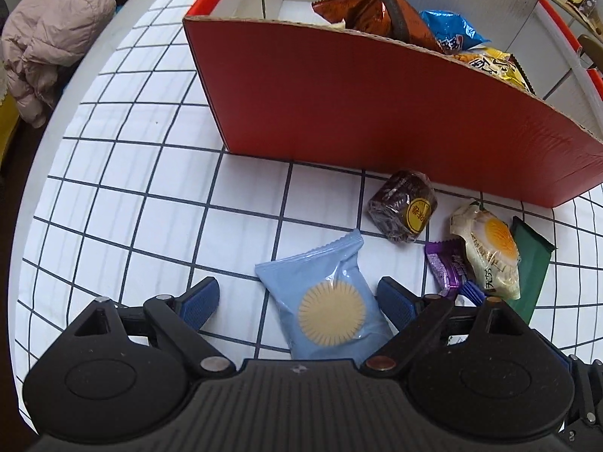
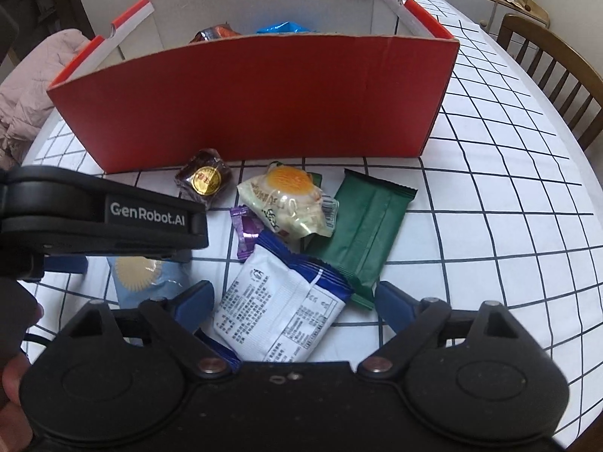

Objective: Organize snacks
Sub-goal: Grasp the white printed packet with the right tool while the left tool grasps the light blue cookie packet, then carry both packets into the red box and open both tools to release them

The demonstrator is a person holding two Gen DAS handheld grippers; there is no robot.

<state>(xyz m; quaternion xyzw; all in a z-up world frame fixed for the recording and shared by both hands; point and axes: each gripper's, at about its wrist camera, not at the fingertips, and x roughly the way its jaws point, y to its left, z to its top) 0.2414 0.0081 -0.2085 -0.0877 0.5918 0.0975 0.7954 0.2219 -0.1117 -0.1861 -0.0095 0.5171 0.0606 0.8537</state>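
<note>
The table (image 1: 113, 196) carries a red box (image 1: 358, 101) already holding some snacks; the loose snacks lie just before its front wall. Left gripper (image 1: 297, 301) has its fingers apart around the blue pack (image 1: 328, 301), right gripper (image 2: 294, 301) apart around the white pack (image 2: 279, 312), both likely poised to grasp

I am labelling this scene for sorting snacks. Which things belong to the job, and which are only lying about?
Belong to the job:
- red cardboard box
- light blue packet with a beige sun
- white and blue packet
- green flat wrapper
- dark brown round cake
- cream packet with an orange disc
- purple wrapper

Lying about:
- pink padded jacket
- wooden chair
</note>
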